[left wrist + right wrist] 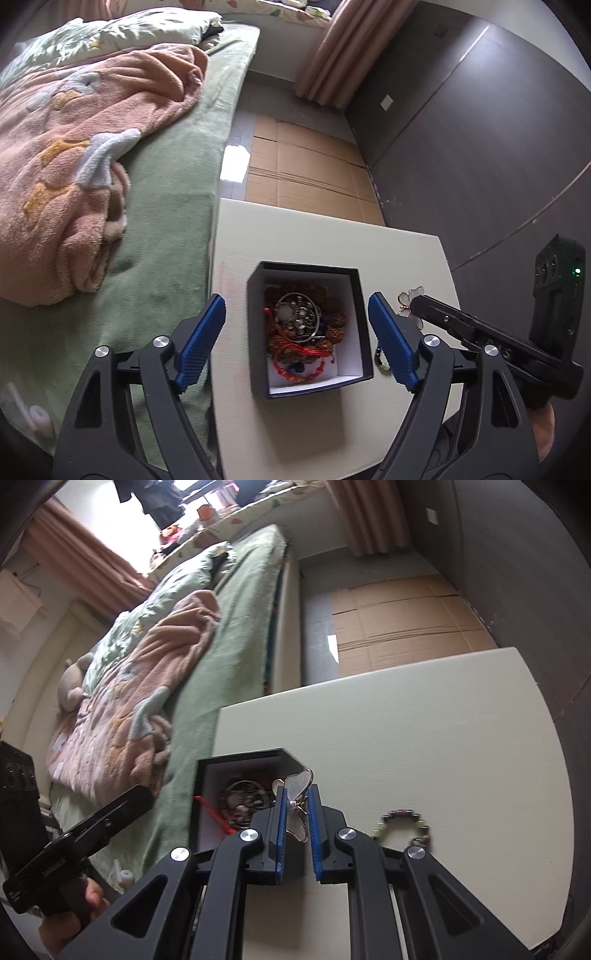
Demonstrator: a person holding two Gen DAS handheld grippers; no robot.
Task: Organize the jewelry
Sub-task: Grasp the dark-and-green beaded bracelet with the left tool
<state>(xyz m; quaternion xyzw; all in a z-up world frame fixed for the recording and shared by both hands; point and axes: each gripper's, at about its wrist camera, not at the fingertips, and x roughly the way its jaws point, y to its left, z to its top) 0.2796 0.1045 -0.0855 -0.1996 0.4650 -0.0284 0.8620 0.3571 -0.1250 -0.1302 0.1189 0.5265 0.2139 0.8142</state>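
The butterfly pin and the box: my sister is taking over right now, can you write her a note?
Right tool: shut on the butterfly pin, held just beside the box.
Left tool: open, hovering over the box, holding nothing.
Done: bracelets, red cord and a round metal piece lie in the box.
Left: drop the pin in, then fetch the beaded bracelet lying on the table to the box's right.

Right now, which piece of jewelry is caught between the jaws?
The butterfly brooch, pale wings with gold edging, pinched by the right gripper. The beaded bracelet lies loose on the table; the rest sit inside the dark box.
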